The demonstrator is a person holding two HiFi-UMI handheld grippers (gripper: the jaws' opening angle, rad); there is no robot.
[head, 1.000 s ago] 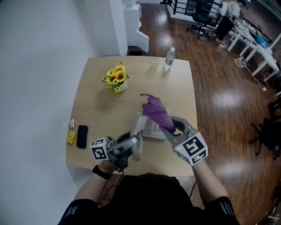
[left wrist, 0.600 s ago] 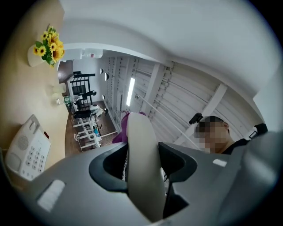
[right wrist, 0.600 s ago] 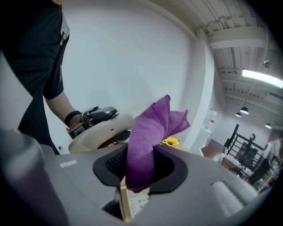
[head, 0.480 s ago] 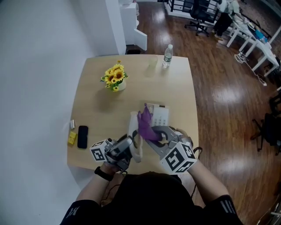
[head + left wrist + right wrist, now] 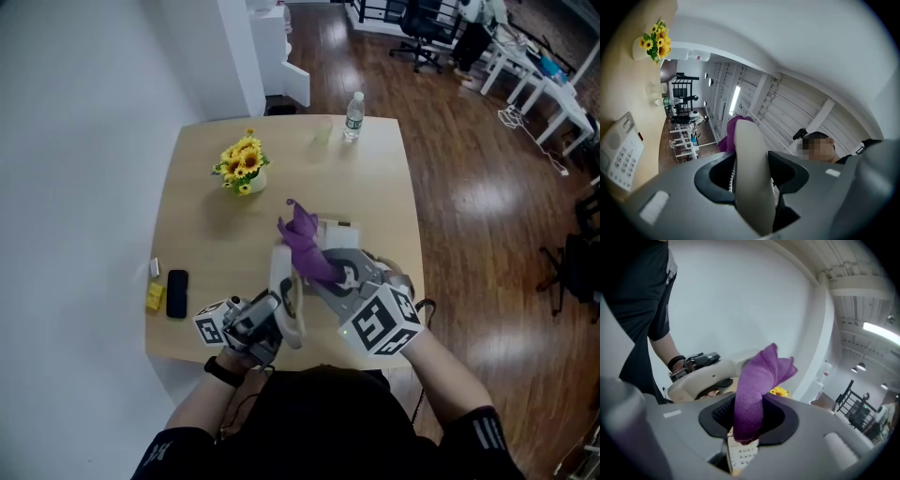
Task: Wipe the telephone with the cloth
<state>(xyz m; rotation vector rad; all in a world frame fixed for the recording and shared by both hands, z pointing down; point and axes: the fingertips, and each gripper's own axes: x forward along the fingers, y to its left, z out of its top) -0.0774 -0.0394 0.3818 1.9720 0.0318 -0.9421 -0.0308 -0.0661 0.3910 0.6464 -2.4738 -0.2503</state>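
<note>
The handset is clamped in the left gripper — the cloth in the right gripper. The telephone is half hidden behind them, with flowers beyond.

Head view was bright, evenly lit and sharp across the table, with a soft shadow beside the flowers. The wood floor showed broad glare patches. Both gripper views had heavy fisheye bend and black vignetted corners. In the left gripper view the handset was soft up close (strip light blown out). In the right gripper view the cloth was sharp, the lamp overexposed and the wall evenly lit.
</note>
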